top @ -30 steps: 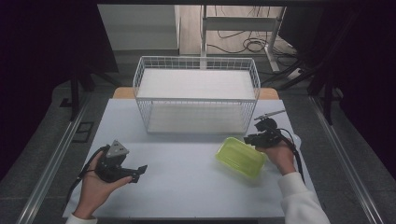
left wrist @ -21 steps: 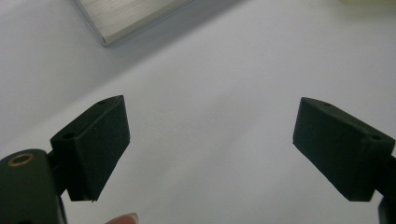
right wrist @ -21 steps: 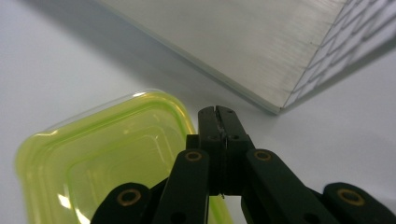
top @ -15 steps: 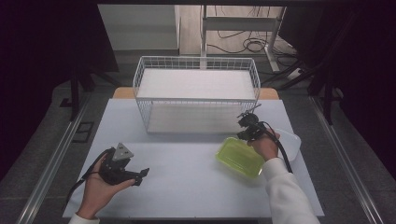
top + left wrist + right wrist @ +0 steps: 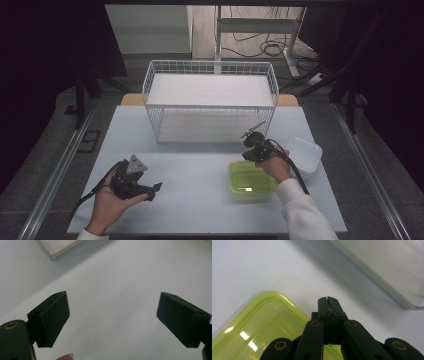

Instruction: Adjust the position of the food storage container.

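The right gripper (image 5: 251,141), fingers pressed together on nothing, hung over the far edge of the green lid (image 5: 251,178) lying flat on the worktop (image 5: 200,200), probably to nudge it, while the left gripper (image 5: 145,187) waited with fingers apart.

High view: fixed above the person's edge of the table (image 5: 200,165), facing forward and down; far enough back to take in the whole tabletop, the wire basket (image 5: 210,100) at upper centre and floor beyond.
Left gripper view: rides the left gripper (image 5: 113,315), looking steeply down at bare tabletop from close range.
Right gripper view: rides the right gripper (image 5: 329,302), very near the table, aimed past the green lid (image 5: 259,325) at lower left.
Shared ground: green lid (image 5: 250,177) and tabletop; the blurred edge at upper right may be the clear container (image 5: 387,272).
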The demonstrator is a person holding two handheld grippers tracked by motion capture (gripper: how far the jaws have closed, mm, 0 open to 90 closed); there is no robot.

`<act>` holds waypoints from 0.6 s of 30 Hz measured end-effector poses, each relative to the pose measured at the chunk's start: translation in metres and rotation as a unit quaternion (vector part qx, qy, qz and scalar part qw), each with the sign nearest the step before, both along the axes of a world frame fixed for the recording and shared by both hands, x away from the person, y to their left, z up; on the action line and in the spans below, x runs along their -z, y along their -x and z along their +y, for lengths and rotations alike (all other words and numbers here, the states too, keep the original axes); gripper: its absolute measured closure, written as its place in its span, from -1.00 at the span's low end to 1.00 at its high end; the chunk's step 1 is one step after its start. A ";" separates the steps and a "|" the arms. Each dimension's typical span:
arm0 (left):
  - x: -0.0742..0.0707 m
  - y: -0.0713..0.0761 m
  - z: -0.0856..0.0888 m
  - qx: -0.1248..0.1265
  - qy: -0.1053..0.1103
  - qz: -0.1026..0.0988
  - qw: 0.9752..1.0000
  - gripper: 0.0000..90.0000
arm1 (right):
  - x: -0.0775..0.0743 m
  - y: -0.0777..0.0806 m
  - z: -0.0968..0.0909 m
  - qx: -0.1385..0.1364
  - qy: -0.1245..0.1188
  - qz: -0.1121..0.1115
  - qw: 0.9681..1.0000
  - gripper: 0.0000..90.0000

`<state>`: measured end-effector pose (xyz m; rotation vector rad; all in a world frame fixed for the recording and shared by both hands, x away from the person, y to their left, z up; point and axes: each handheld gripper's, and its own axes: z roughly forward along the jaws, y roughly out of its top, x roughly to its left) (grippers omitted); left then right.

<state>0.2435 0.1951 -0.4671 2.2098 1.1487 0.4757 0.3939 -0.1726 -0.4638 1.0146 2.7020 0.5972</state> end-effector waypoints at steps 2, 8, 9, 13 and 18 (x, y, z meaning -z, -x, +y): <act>0.000 0.000 -0.001 0.002 -0.001 0.002 1.000 -0.76 | 0.001 0.006 0.004 -0.009 0.001 0.000 1.000 0.99; -0.001 0.001 0.000 0.001 0.004 0.002 1.000 -0.76 | -0.010 0.015 -0.001 -0.009 -0.009 -0.015 1.000 0.98; 0.000 0.001 -0.001 0.001 0.004 0.001 1.000 -0.76 | -0.016 0.018 -0.006 -0.003 -0.020 -0.021 1.000 0.98; 0.001 0.000 -0.002 -0.003 0.001 0.007 1.000 -0.75 | -0.033 0.033 -0.036 0.027 -0.043 -0.033 0.998 0.99; 0.002 -0.001 -0.004 -0.011 0.008 0.014 1.000 -0.73 | -0.032 0.052 -0.076 0.076 -0.040 -0.036 0.996 0.98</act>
